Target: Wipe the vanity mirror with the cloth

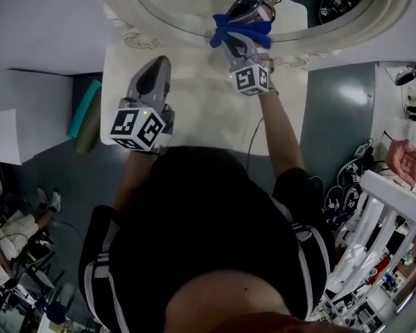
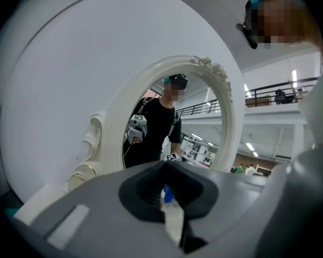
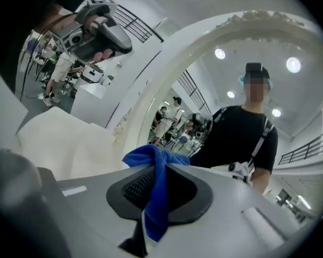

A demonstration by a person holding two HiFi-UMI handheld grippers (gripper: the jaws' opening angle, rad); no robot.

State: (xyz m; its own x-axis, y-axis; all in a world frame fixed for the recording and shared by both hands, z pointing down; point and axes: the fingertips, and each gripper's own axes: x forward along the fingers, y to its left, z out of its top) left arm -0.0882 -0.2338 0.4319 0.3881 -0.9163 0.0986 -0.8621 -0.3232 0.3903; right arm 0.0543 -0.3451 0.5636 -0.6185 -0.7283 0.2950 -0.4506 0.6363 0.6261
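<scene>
Right gripper (image 1: 230, 39) clenched on the blue cloth (image 1: 255, 30), at the lower glass of the vanity mirror (image 1: 364, 26).
The cloth's bunch stretches sideways along the oval frame. The left gripper (image 1: 161, 62), jaws together and empty, points mirror-ward over the cream tabletop (image 1: 194, 109); grey floor (image 1: 333, 116) around.

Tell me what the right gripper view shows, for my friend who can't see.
The right gripper has its grey jaws shut on a crumpled blue cloth. Ahead stands an oval, white-framed vanity mirror, reflecting a person in a black shirt.
</scene>
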